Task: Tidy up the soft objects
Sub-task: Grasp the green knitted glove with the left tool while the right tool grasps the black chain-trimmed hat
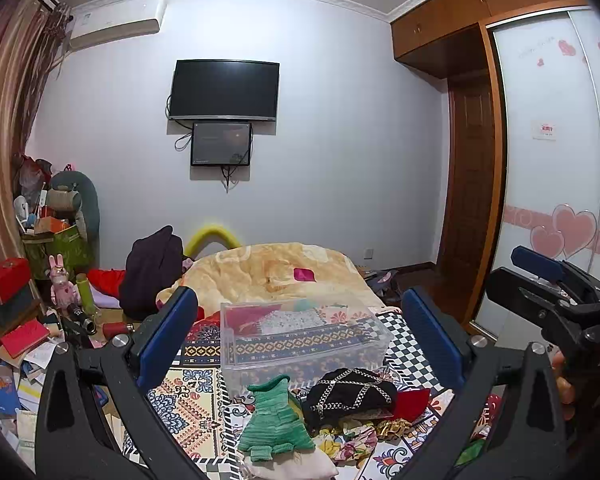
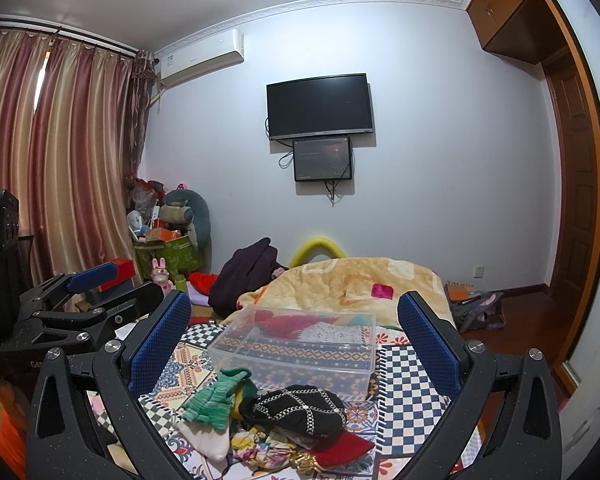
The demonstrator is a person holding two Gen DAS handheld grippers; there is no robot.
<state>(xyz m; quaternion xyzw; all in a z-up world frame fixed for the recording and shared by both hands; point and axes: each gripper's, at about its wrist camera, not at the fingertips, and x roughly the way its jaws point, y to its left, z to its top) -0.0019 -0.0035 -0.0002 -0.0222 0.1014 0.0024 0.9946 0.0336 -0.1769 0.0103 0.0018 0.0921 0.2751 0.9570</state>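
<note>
Left wrist view: left hand-held gripper (image 1: pixel 298 344) spread, empty, clear plastic box (image 1: pixel 304 342) ahead, heart-patterned wardrobe door (image 1: pixel 552 184); right wrist view: right hand-held gripper (image 2: pixel 296 346) spread, striped pink curtains (image 2: pixel 56 160).

Little is legible: the right gripper (image 1: pixel 540 276), seen from the left wrist view, bears the letters "DAS" on its black body; the red-and-white sticker (image 1: pixel 547 131) on the wardrobe door (image 1: pixel 548 168) is too small to read.

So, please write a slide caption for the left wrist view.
Open left gripper above a green knit piece and black cloth, facing a clear box.
</note>
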